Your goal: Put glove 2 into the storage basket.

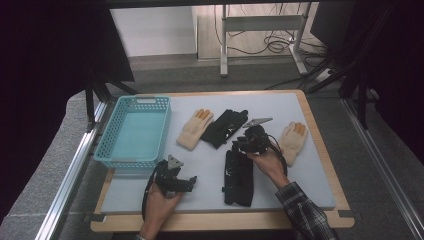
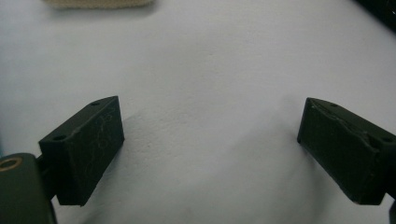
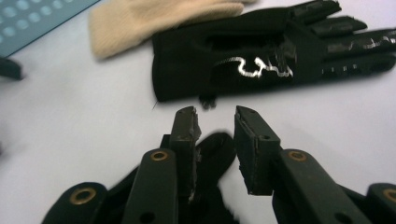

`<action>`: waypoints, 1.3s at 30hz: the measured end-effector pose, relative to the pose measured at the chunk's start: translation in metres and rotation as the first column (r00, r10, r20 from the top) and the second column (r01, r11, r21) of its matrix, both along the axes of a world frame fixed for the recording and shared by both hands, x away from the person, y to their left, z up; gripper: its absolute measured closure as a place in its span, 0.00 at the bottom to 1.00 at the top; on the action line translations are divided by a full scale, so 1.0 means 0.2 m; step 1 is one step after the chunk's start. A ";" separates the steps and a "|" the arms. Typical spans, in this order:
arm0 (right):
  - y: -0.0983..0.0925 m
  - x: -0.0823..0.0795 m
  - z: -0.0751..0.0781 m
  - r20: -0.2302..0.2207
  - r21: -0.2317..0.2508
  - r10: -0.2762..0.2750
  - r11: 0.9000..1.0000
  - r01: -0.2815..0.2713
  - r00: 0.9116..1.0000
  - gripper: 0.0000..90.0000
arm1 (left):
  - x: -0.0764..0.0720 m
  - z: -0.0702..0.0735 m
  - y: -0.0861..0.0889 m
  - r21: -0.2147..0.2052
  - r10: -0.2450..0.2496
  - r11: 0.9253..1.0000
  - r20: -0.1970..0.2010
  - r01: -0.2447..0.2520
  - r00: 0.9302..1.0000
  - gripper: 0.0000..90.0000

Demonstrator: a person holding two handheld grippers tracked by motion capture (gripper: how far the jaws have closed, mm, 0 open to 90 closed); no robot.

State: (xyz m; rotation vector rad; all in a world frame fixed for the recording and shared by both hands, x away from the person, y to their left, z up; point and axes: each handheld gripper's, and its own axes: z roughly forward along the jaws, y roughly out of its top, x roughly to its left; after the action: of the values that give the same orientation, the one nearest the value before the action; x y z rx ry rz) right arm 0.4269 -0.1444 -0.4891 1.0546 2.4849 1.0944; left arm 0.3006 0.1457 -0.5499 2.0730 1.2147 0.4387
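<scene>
Overhead, the high view shows a grey mat (image 1: 210, 195) on a wooden table, with a blue basket (image 1: 134, 131) at its left. A cream glove (image 1: 194, 129) lies beside the basket, a black glove (image 1: 226, 127) touches it on the right, and a second cream glove (image 1: 293, 141) lies near the right edge. A second black glove (image 1: 238, 178) lies lengthwise near the front middle of the mat. The right gripper (image 1: 246, 142), held by a hand in a plaid sleeve (image 1: 306, 212), sits over the far end of that glove. The left gripper (image 1: 186, 182) rests on bare mat in front of the basket, well apart from every glove. Next, the left gripper view has its two black jaws standing wide apart over plain mat (image 2: 205, 70) with nothing between them, and a strip of cream glove (image 2: 98, 3) at the top edge. Lastly, the right gripper view shows the right gripper (image 3: 217, 116) with a narrow gap between its jaws; a fingertip of the near black glove (image 3: 217, 149) lies under the gap, and the pads are not seen pressing on it. Beyond lie the far black glove (image 3: 243, 60) with its silver print, the cream glove (image 3: 154, 18), and a corner of the basket (image 3: 32, 18).
</scene>
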 end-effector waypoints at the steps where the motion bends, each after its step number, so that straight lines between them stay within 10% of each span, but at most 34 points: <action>1: 0.01 0.02 0.00 0.001 -0.004 -0.001 1.000 0.001 1.000 0.76 | 0.00 0.00 0.00 0.000 0.000 1.000 0.000 0.000 1.000 0.08; 15: 0.14 0.27 -0.15 -0.003 -0.014 -0.107 0.994 0.106 0.994 0.44 | 0.00 0.00 0.00 0.001 0.000 1.000 -0.001 0.000 1.000 0.08; 19: 0.17 0.27 -0.19 0.018 -0.058 -0.111 0.992 0.112 0.994 0.51 | 0.00 0.00 0.00 0.001 -0.001 1.000 -0.001 0.001 1.000 0.08; 23: 0.17 0.27 -0.19 -0.056 0.022 -0.090 0.996 0.091 0.994 0.88 | 0.00 0.00 0.00 0.001 -0.001 1.000 -0.001 0.001 1.000 0.08; 31: 0.17 0.25 -0.15 -0.035 -0.003 -0.090 0.996 0.090 0.995 0.92 | 0.00 0.00 0.00 0.000 0.000 1.000 0.000 0.000 1.000 0.08; 39: 0.04 0.14 0.07 0.016 0.022 -0.065 0.998 0.064 0.998 0.92 | 0.00 0.00 0.00 0.004 -0.002 1.000 -0.003 0.002 1.000 0.08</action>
State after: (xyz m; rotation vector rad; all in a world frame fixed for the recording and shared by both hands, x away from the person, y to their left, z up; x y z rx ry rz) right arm 0.4543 -0.1360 -0.4753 1.1192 2.4135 1.1093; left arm 0.3006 0.1459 -0.5497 2.0788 1.2145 0.4385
